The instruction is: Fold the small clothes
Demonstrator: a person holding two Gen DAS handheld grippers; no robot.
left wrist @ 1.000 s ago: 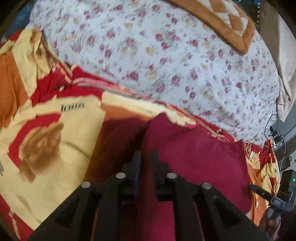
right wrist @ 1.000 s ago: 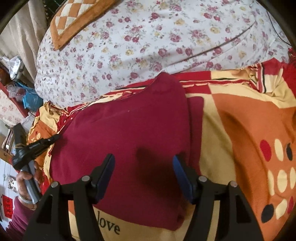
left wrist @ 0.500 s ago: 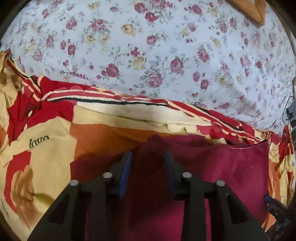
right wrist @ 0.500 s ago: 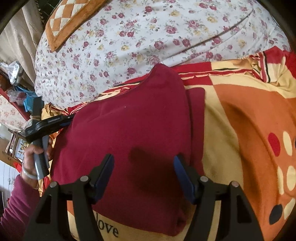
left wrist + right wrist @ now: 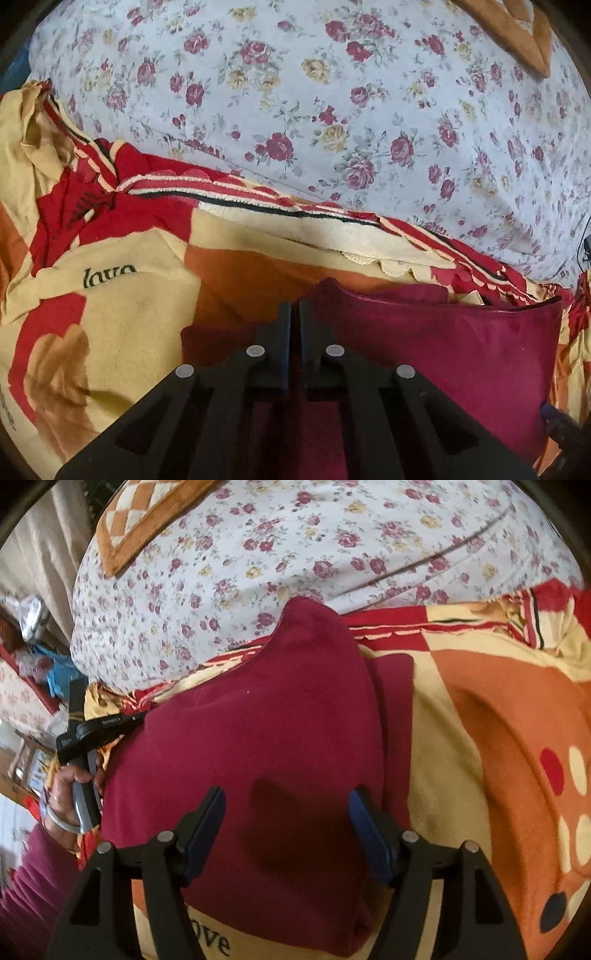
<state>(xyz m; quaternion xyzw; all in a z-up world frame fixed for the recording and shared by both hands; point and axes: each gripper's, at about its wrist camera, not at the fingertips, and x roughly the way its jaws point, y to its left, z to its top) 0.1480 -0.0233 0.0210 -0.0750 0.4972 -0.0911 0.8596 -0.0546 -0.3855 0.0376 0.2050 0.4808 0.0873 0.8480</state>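
Observation:
A dark red garment (image 5: 436, 347) lies on a red, orange and cream blanket (image 5: 122, 310); it also shows in the right wrist view (image 5: 266, 731), folded with a pointed corner toward the floral cover. My left gripper (image 5: 294, 310) is shut at the garment's left edge, and I cannot tell whether cloth is pinched between the fingers. My right gripper (image 5: 288, 812) is open and empty, its blue pads (image 5: 364, 825) hovering just above the near part of the garment. The left gripper's handle and the hand holding it (image 5: 79, 771) show at the left in the right wrist view.
A white floral bedcover (image 5: 369, 110) bulges behind the blanket, with an orange checked cushion (image 5: 136, 520) on it. Clutter and a curtain stand off the bed's left side (image 5: 33, 627). The blanket (image 5: 498, 738) extends to the right of the garment.
My left gripper opened half a second ago, then shut again, and moved forward toward the floral cover. The garment's raised fold now lies flatter. My right gripper stayed open and barely moved.

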